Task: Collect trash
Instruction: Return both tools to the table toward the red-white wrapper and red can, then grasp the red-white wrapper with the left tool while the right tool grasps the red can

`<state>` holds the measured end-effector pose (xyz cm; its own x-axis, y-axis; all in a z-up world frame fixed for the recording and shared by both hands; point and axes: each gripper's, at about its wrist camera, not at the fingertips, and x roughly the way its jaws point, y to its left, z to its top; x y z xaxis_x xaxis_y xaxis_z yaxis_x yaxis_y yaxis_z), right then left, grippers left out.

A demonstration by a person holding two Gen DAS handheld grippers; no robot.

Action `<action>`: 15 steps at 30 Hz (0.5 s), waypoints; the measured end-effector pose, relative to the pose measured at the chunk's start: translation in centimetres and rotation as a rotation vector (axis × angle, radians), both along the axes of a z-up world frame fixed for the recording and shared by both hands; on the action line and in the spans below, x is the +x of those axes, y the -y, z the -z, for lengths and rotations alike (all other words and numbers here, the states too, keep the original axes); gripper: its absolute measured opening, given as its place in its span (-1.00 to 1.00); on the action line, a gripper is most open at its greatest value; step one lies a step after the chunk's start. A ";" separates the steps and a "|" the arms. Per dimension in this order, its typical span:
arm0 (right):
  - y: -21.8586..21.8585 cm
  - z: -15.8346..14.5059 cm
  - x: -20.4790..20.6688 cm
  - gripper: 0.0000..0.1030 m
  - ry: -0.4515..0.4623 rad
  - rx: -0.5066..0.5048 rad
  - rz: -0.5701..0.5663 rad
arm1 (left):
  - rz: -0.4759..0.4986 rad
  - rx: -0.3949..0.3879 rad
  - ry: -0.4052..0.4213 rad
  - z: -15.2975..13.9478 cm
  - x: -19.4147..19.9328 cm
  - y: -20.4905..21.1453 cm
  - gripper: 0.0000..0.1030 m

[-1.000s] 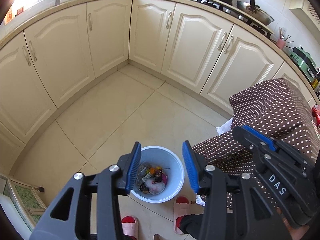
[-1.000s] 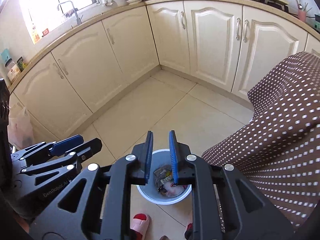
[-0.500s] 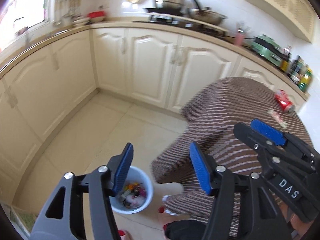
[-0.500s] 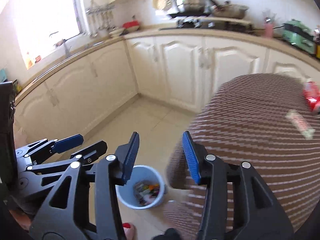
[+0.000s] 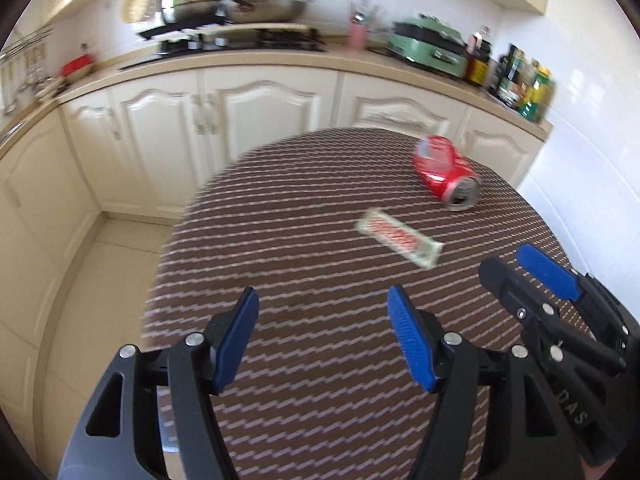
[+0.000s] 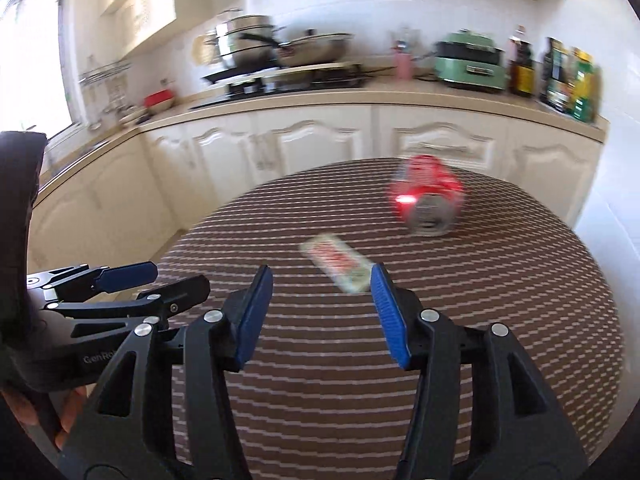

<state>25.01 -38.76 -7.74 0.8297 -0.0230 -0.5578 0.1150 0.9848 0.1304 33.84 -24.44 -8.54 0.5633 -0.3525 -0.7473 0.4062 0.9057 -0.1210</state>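
A crushed red can [image 5: 446,170] lies on its side at the far right of a round table with a brown dotted cloth [image 5: 320,280]; it also shows in the right wrist view [image 6: 430,200]. A flat white and red wrapper [image 5: 400,237] lies nearer, also seen in the right wrist view [image 6: 338,262]. My left gripper [image 5: 322,304] is open and empty above the table's near part. My right gripper [image 6: 322,280] is open and empty, just short of the wrapper. Each gripper appears in the other's view, the right [image 5: 548,268] and the left [image 6: 128,274].
Cream cabinets [image 5: 240,120] run behind the table under a counter with a stove and pots [image 5: 224,4], a green appliance [image 5: 430,46] and bottles [image 5: 524,80]. Tiled floor [image 5: 100,280] lies left of the table. The view is motion-blurred.
Both views have swung up from the floor bin to the table top. The right gripper has opened from nearly shut. The bin has left view.
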 end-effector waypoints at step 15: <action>9.4 2.6 2.7 0.06 -0.066 0.020 0.098 | -0.060 0.062 -0.163 4.9 6.4 10.4 0.28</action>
<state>27.70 -48.19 -10.29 0.7854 -0.0903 -0.6123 0.2194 0.9657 0.1389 40.27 -34.83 -13.45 0.4515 -0.2726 -0.8496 0.3307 0.9355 -0.1244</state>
